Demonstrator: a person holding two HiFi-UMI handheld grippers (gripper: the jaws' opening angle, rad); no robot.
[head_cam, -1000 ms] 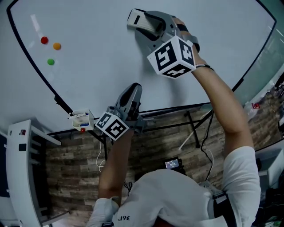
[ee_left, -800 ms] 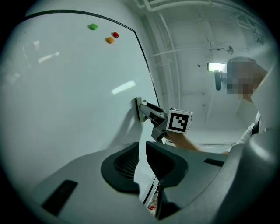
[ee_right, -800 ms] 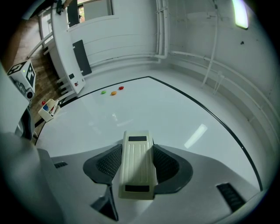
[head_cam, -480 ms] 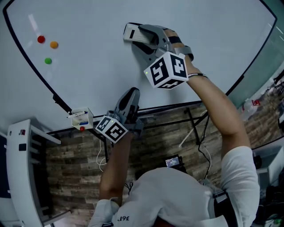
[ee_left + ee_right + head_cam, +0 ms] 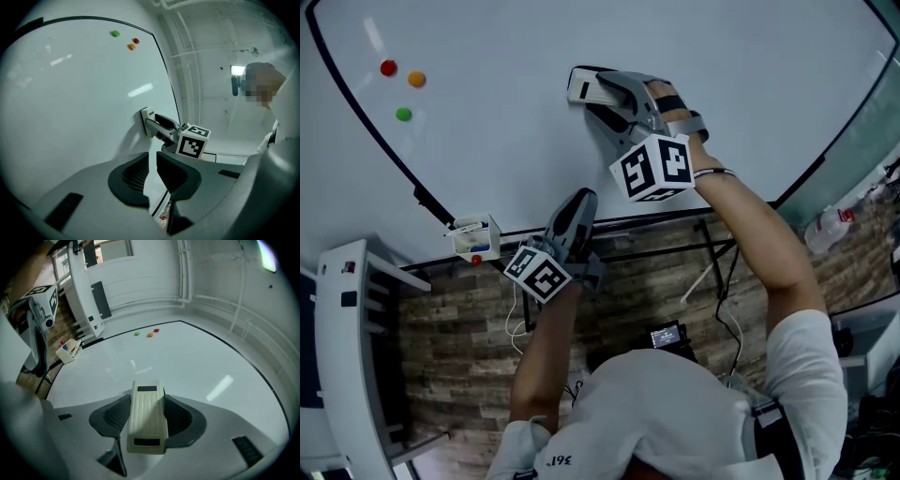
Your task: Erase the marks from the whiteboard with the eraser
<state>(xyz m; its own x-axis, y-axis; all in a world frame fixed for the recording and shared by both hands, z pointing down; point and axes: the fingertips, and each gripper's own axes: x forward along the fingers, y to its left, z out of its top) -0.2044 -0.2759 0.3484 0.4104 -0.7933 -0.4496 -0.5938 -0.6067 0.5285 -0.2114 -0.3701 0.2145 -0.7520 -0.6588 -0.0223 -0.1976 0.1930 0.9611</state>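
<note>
while right tongs [image 5: 147, 412] clamp the eraser [image 5: 583, 87], it touches whiteboard [image 5: 516, 141].

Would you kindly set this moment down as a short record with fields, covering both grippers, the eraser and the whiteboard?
right gripper: shut on the eraser, which is held against the whiteboard
left gripper: jaws almost together, nothing between them; near the board's lower edge
board surface: no pen marks visible in these views
magnets: red magnet, orange magnet, green magnet, clustered well apart from the eraser
small box: at the board's lower edge
</note>
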